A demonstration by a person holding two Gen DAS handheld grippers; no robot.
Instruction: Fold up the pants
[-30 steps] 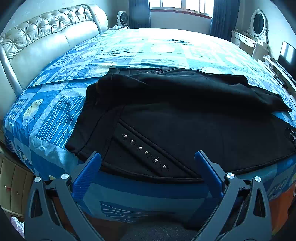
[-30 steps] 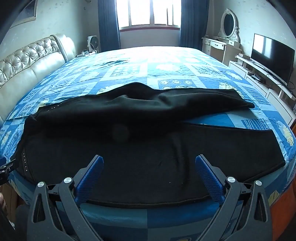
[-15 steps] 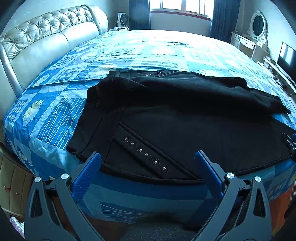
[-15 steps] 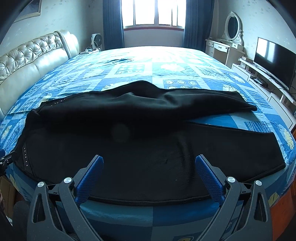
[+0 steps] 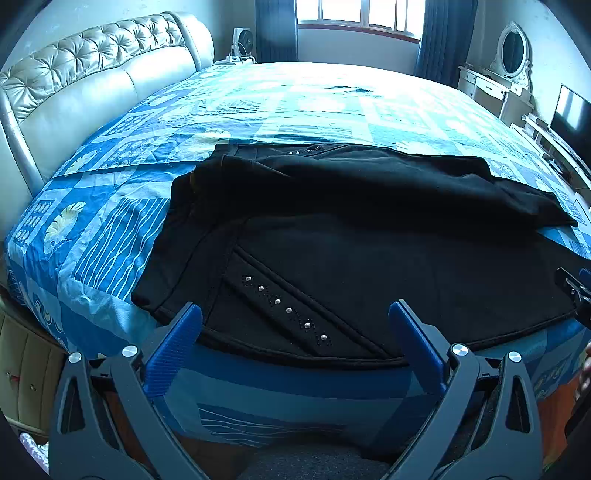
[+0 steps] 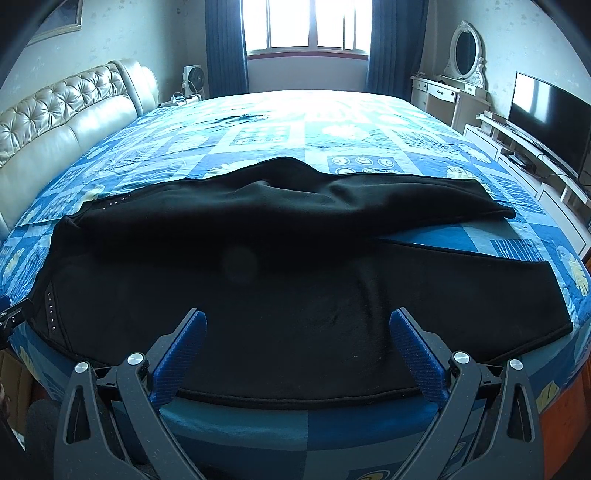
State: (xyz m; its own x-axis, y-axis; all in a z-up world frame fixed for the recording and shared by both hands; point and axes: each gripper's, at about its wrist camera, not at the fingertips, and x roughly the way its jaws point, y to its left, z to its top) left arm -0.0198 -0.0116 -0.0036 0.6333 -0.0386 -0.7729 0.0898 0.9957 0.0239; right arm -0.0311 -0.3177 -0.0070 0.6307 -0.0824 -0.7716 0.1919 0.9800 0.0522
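Both tools have drawn back slightly and risen since a second ago, so more of the room shows. The left tool [image 5: 293, 323] gapes wide, empty, over the studded waist end of the black pants [image 5: 369, 240]. The right tool [image 6: 298, 330] is equally wide, holding nothing, above the near leg. The pants lie spread across the blue quilted bed [image 6: 280, 136].

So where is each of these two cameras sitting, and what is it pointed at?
Left wrist: on the left gripper, at the near bed edge, facing the pants' studded waist end; its blue fingers show, spread open.
Right wrist: on the right gripper, further right along the edge, facing the pants' legs; open fingers show.
Shared: pants, bed, headboard, window; each glimpses the other gripper.
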